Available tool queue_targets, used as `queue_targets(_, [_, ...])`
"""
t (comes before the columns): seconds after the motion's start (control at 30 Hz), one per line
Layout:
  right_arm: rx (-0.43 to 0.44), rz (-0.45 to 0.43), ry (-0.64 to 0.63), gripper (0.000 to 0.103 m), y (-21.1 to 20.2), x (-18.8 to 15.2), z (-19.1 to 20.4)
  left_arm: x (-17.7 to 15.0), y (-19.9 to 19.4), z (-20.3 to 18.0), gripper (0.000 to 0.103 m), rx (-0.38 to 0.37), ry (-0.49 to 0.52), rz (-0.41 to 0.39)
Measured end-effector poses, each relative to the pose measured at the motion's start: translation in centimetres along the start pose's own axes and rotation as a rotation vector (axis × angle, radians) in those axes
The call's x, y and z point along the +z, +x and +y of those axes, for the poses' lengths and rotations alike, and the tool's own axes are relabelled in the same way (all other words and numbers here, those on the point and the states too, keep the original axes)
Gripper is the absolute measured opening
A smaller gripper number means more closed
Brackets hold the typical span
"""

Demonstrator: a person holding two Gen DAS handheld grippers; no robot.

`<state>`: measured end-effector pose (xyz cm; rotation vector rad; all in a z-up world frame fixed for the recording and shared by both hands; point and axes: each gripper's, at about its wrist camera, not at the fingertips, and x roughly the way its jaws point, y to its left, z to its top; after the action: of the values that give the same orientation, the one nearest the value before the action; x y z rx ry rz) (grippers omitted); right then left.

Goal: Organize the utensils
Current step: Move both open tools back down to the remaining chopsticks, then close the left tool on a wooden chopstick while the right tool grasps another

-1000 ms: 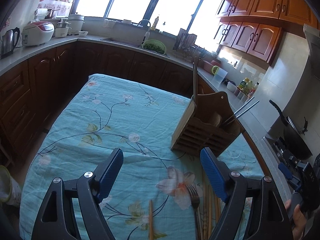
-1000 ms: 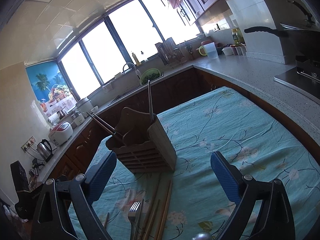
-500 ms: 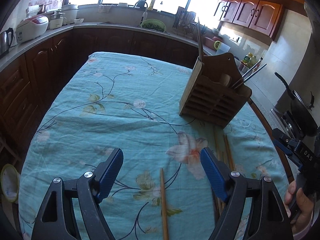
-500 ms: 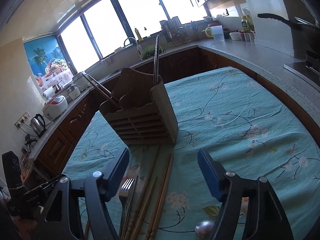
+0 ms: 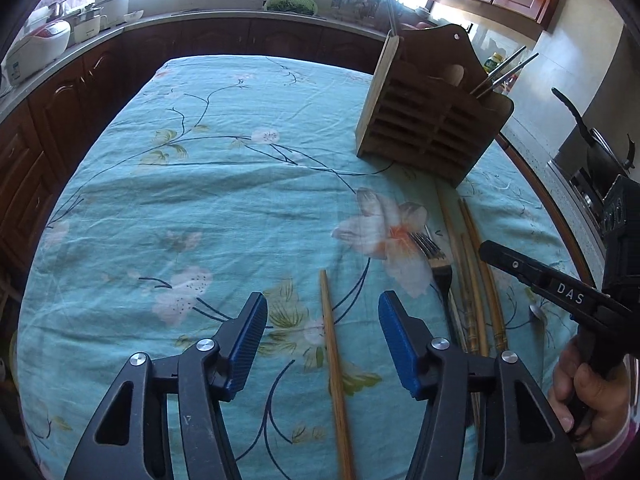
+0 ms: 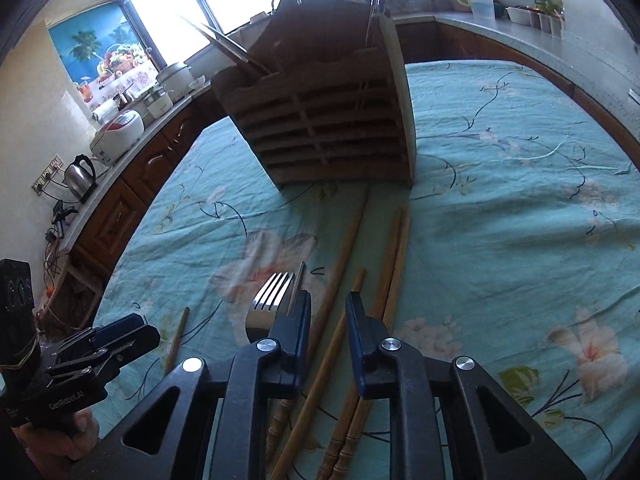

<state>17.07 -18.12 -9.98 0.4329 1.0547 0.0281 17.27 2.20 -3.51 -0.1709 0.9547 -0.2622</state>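
Utensils lie loose on the bench's floral cloth (image 5: 224, 184), just in front of the wooden holder (image 6: 328, 120): a fork (image 6: 272, 300) and several bamboo chopsticks (image 6: 396, 256) side by side, one lone chopstick (image 5: 334, 356) apart. The left gripper (image 5: 320, 340) straddles that lone stick, its jaws half open, closing but not touching, likely lining up a pick. The right gripper (image 6: 328, 316) has been narrowing its jaws around a chopstick (image 6: 320, 364); whether they pinch it I cannot tell. The holder already keeps metal chopsticks (image 5: 504, 72) and a wooden utensil.
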Motion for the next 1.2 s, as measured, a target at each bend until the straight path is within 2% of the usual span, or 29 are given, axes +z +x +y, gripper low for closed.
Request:
queue_targets(0.1, [-0.025,0.043,0.0,0.014,1.3,-0.4,-0.2,0.0,0.7,-0.2,0.054,-0.006,0.01,0.02])
queue_targets(0.13, [-0.025,0.045,0.001,0.013,1.5,-0.5,-0.4,0.0,1.1,-0.3,0.053,-0.006,0.015,0.027])
queue_targets(0.17, [-0.034,0.04,-0.003,0.008,1.5,-0.4,-0.4,0.0,1.4,-0.4,0.053,-0.007,0.02,0.036])
queue_targets(0.23, [-0.043,0.045,-0.011,0.007,1.4,-0.2,-0.5,-0.1,2.5,-0.4,0.053,-0.005,0.027,0.068])
queue_targets(0.4, [-0.077,0.048,-0.058,0.007,2.0,0.5,-0.1,-0.1,3.3,-1.6,0.05,0.05,0.083,0.047])
queue_targets(0.57, [-0.103,0.051,-0.074,0.007,2.5,1.3,0.3,-0.2,3.8,-2.5,0.031,0.111,0.144,0.041])
queue_targets(0.83, [-0.146,0.054,-0.118,0.012,3.2,2.0,0.9,-0.1,3.9,-2.2,0.016,0.126,0.154,0.033])
queue_targets(0.93, [-0.17,0.052,-0.162,0.013,3.3,1.9,1.4,-0.1,3.9,-2.1,0.006,0.116,0.148,0.025])
queue_targets(1.03, [-0.153,0.054,-0.143,0.01,3.1,2.0,0.9,0.0,3.7,-1.8,0.004,0.104,0.131,0.02])
queue_targets(1.1, [-0.138,0.052,-0.123,0.007,2.9,2.1,0.7,0.2,3.5,-1.3,0.003,0.067,0.095,0.025])
queue_targets(1.2, [-0.078,0.036,-0.071,0.006,1.8,1.9,0.3,0.4,2.5,-0.9,0.003,0.033,0.064,0.005])
